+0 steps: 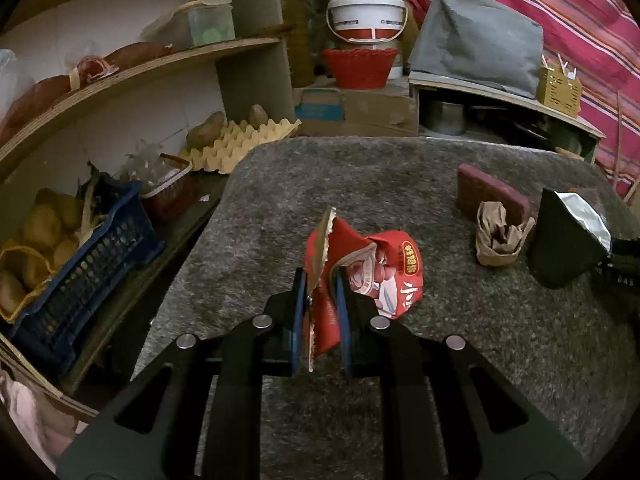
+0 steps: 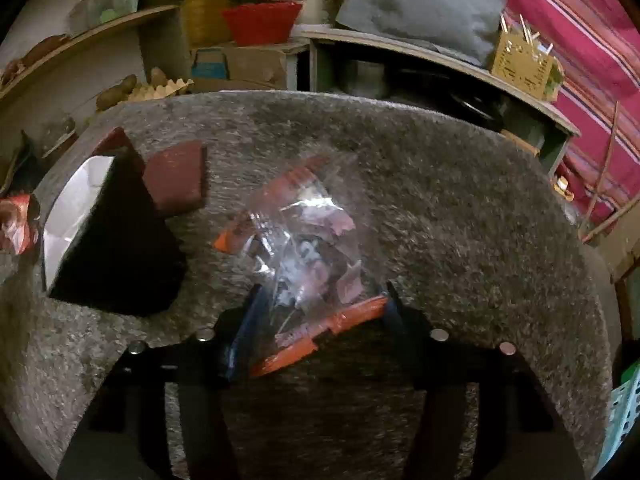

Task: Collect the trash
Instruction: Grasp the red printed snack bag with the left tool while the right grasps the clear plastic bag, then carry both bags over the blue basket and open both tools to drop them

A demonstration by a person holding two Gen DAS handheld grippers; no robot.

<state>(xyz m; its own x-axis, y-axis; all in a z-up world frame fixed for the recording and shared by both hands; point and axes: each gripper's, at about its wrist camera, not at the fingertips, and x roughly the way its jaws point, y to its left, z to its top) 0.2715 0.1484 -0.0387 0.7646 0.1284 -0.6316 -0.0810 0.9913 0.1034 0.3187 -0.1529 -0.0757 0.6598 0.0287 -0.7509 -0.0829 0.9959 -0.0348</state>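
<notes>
My left gripper (image 1: 322,280) is shut on a crumpled red snack wrapper (image 1: 372,272) and holds it just above the grey felt table (image 1: 400,184). A crumpled brown paper bag (image 1: 500,236) and a black foil-lined bag (image 1: 568,236) lie to the right. In the right wrist view, my right gripper (image 2: 320,300) is wide open around a clear plastic bag with orange edges (image 2: 304,248) that lies on the table (image 2: 460,208). The black foil-lined bag (image 2: 104,232) lies to its left, and the red wrapper (image 2: 16,224) shows at the far left edge.
A dark red block (image 1: 492,192) (image 2: 176,176) lies on the table near the bags. Left of the table are shelves with a blue crate of potatoes (image 1: 72,264) and an egg tray (image 1: 240,140). Behind are a red basket (image 1: 360,66), a white bucket (image 1: 366,12) and a grey cover (image 1: 476,36).
</notes>
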